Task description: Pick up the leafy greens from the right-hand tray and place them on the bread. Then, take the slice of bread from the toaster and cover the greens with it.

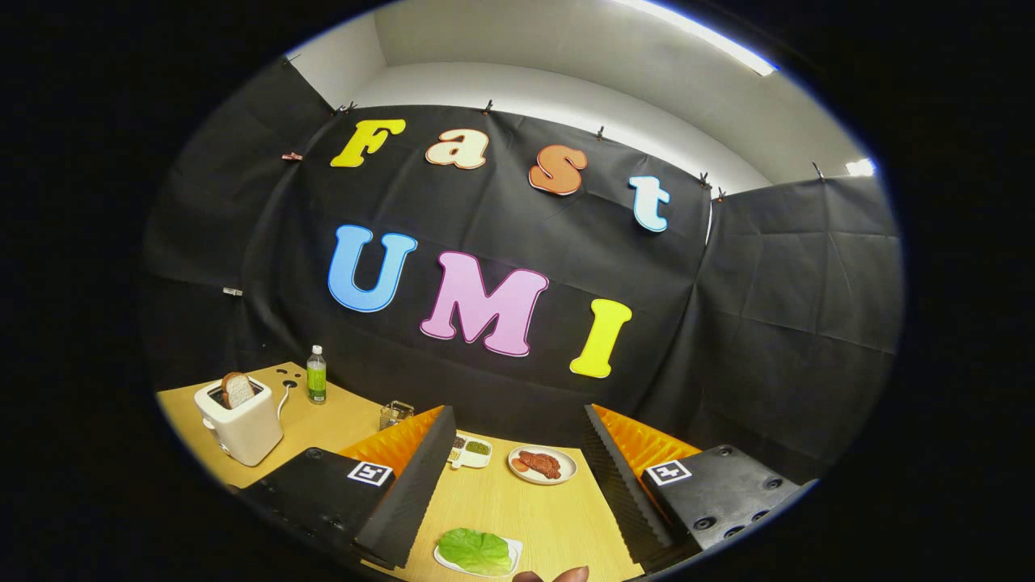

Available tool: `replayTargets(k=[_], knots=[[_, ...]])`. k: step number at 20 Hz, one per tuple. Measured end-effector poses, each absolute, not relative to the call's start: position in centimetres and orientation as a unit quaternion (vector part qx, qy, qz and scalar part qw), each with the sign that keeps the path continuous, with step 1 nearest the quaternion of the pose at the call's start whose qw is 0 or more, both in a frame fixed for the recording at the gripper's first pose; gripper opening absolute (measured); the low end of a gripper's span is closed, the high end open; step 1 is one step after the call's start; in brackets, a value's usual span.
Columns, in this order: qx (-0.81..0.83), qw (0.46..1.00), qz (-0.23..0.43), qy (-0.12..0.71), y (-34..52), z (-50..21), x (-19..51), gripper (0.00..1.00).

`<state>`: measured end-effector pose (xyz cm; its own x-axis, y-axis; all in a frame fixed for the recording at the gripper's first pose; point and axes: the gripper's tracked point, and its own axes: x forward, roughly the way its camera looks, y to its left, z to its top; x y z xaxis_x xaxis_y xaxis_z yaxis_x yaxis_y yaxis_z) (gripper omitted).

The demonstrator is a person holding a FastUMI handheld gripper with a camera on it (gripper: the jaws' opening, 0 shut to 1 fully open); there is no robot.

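Note:
My gripper hangs open above the wooden table, its two fingers spread wide with nothing between them. A green lettuce leaf lies on a small white tray below and between the fingers, near their bases. Farther ahead, between the fingertips, a round white plate carries reddish-brown food; whether bread lies under it I cannot tell. Off to the far left stands a white toaster with a slice of bread sticking up out of its slot.
A green-labelled bottle stands behind the toaster. A small wire holder and a white divided dish of seasonings sit beside the left fingertip. Two small rounded pinkish shapes show just past the lettuce tray.

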<state>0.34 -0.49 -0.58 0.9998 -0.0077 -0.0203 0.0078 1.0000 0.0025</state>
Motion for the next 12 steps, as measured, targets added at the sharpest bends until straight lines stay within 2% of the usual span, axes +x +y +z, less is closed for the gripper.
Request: replayTargets(k=[12], knots=[[0.002, 1.000, -0.001, 0.014, -0.55, -0.84, 0.61, 0.97]])
